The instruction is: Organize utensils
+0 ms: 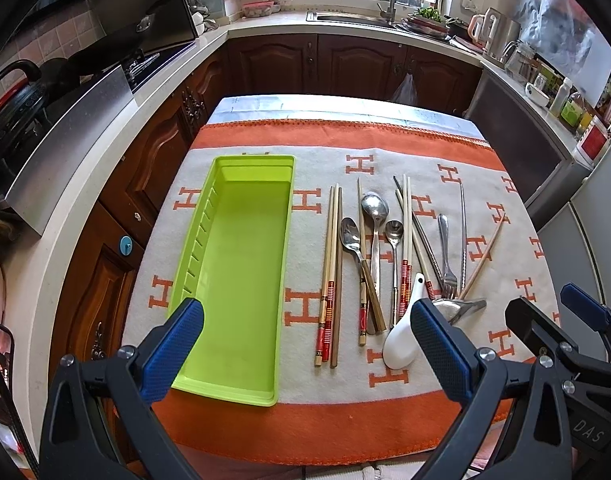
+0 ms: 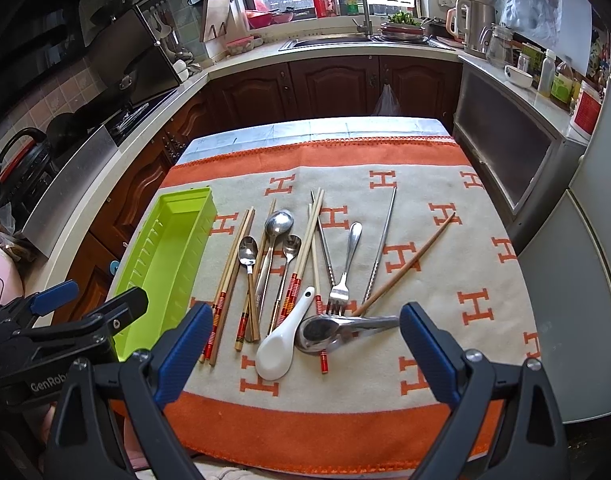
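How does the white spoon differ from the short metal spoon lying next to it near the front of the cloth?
The white spoon is matte white ceramic; the short metal spoon is shiny steel. The white spoon points its handle away toward the other utensils, while the metal spoon lies crosswise, on top of other utensils. Both lie bowl-up on the cloth, touching each other.

A home kitchen: sink (image 2: 325,42) under window, wooden cabinets (image 2: 333,88), stove (image 1: 145,66), kettle (image 2: 471,26).

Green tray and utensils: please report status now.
Left gripper and right gripper open, holding nothing. Tray empty. Utensils lie loose on cloth, some overlapping. Nothing blocks the tray.
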Motion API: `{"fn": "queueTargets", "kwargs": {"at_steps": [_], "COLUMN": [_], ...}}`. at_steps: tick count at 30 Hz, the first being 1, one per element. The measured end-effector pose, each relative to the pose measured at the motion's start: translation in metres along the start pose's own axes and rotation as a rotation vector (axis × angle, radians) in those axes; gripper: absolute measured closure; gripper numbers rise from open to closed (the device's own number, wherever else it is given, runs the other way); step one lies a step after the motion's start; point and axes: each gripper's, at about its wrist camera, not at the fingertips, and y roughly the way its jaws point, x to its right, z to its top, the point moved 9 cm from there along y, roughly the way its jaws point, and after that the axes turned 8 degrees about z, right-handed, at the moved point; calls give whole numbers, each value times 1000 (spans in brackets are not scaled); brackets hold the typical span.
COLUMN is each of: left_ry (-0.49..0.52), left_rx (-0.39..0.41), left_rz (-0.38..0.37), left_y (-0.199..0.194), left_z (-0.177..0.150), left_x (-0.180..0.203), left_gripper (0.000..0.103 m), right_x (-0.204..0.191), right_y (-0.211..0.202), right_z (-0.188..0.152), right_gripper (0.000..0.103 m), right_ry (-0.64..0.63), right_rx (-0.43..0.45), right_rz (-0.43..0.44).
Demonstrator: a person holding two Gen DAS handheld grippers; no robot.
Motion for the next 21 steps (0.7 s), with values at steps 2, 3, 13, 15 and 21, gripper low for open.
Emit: {"fn": "queueTargets", "kwargs": {"at_steps": [2,3,13,15,21], "left_ry": [-1,0,36,38,77], "left_rx": [0,-1,-18,-15,26], "left_rz": [0,-1,-36,-43,-29], "left_y": [0,0,10,13,22], "left_z": [0,0,12,18,45], "left_x": [0,-1,15,18,27], "left_gripper": [1,1,1,1,1], "right_x": [-2,-1,14,19,45], "right_y": [-1,0,4,4,4], "right_z": [-3,-4,2,4,15], "right_gripper": [8,8,8,8,10], "right_ry": [4,7,54,67,108], "right_rx": [2,1,-17,-13,10], "right_rz": [2,4,20,17,-2]}}
